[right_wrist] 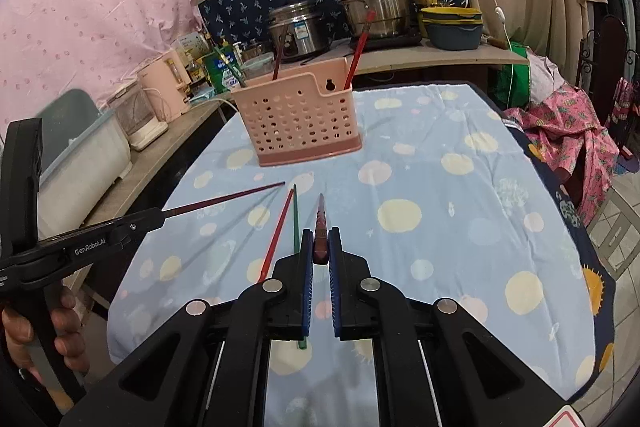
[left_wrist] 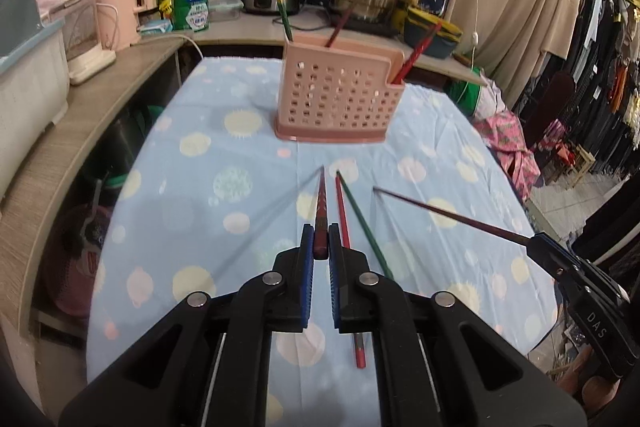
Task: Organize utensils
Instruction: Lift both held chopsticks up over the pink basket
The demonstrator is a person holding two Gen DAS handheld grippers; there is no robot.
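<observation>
the pink holder (left_wrist: pixel 338 93) stands straight ahead of both my grippers, well apart. my left gripper (left_wrist: pixel 321 247) is clamped narrow on a dark red chopstick (left_wrist: pixel 321 203) pointing at it. my right gripper (right_wrist: pixel 320 247) grips a matching chopstick (right_wrist: pixel 321 221). a red stick (left_wrist: pixel 343 211) and green stick (left_wrist: pixel 362 219) lie on the cloth (left_wrist: pixel 240 187).

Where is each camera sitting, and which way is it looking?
Left wrist: on the left gripper, looking along its chopstick toward the pink holder; the right gripper shows at its right.
Right wrist: on the right gripper, looking toward the holder; the left gripper and left hand show.
Shared: holder, red chopstick, green chopstick, tablecloth.
</observation>
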